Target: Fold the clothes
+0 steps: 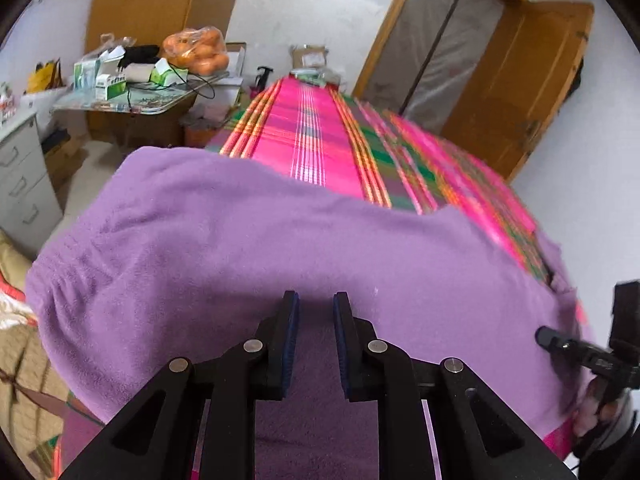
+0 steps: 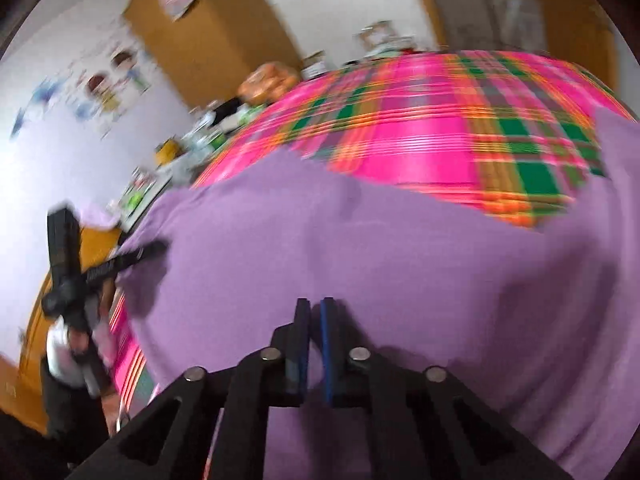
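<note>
A purple fleece garment (image 1: pixel 248 264) lies spread across the near end of a bed covered by a pink plaid sheet (image 1: pixel 308 128). My left gripper (image 1: pixel 316 300) hovers over the garment's near part. Its jaws stand a little apart and only flat cloth shows beneath the gap. In the right wrist view the same garment (image 2: pixel 400 248) fills the foreground. My right gripper (image 2: pixel 315 304) is above it, shut, with no cloth pinched. Each gripper shows in the other's view: the right gripper (image 1: pixel 542 336) at the garment's right edge, the left gripper (image 2: pixel 160 246) at its left edge.
Left of the bed stands a cluttered table (image 1: pixel 132 104) with a bag of oranges (image 1: pixel 198 52) and small boxes. A grey drawer cabinet (image 1: pixel 20 176) is at far left, a wooden door (image 1: pixel 520 92) at right. A beige quilt (image 1: pixel 20 360) lies by the bed's near left corner.
</note>
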